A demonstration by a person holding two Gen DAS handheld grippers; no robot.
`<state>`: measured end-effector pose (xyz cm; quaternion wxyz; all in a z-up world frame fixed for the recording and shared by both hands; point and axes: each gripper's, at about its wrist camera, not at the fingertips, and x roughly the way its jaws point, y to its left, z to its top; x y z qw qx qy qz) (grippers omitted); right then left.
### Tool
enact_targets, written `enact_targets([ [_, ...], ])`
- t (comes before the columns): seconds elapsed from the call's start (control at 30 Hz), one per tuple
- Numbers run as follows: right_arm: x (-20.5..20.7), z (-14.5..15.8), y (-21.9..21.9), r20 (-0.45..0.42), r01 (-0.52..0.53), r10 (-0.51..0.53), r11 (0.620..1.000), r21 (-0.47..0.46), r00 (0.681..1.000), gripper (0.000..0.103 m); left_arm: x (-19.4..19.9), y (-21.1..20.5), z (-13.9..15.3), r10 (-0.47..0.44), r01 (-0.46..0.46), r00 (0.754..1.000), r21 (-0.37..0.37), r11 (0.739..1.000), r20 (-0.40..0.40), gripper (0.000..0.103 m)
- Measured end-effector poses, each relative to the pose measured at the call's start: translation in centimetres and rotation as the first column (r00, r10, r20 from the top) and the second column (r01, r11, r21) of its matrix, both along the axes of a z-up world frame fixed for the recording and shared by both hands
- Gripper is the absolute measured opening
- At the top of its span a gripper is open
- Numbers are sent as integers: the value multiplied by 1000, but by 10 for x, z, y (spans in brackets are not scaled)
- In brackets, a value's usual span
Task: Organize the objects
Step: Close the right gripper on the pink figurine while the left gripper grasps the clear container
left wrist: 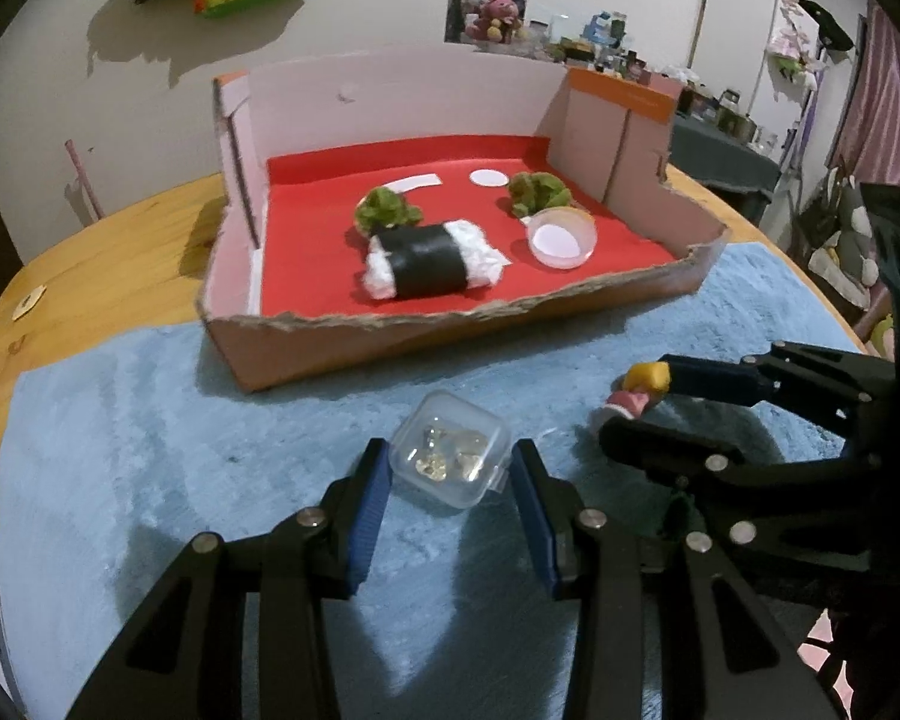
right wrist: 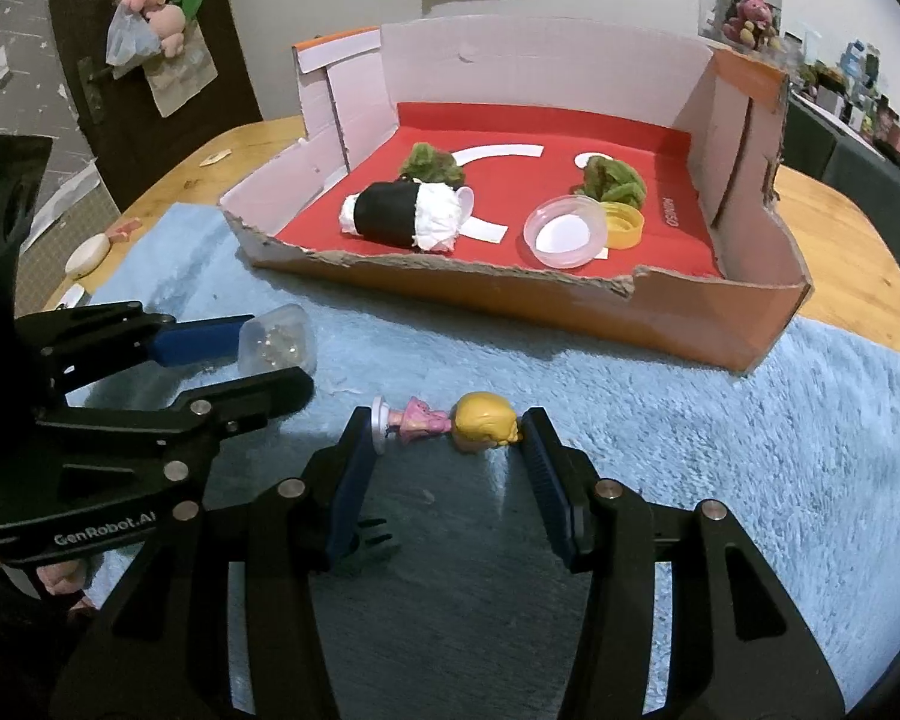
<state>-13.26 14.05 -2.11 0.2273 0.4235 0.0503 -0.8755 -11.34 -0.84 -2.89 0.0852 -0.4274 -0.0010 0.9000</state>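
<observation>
Left gripper [left wrist: 447,471] clamps the clear case [left wrist: 450,447]; right gripper [right wrist: 447,438] pinches the doll [right wrist: 450,423] end to end. Box [left wrist: 450,330] at twelve o'clock. Slick plastic might squirt free; doll could pivot loose.

This is a lived-in home: a round wooden table [left wrist: 120,240] with a fluffy blue mat [left wrist: 150,450] stands by a plain wall, plush toys [right wrist: 150,6] hang on a dark door [right wrist: 150,48], and cluttered shelves [left wrist: 606,42] fill the back room.
</observation>
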Motion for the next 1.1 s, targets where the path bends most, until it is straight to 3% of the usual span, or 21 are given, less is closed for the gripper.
enact_targets([
  [1.1,15,26,23,-59,39,-46,994,-104,997,48,18,-21,23,19,-16,999,106,994,-28,43],
])
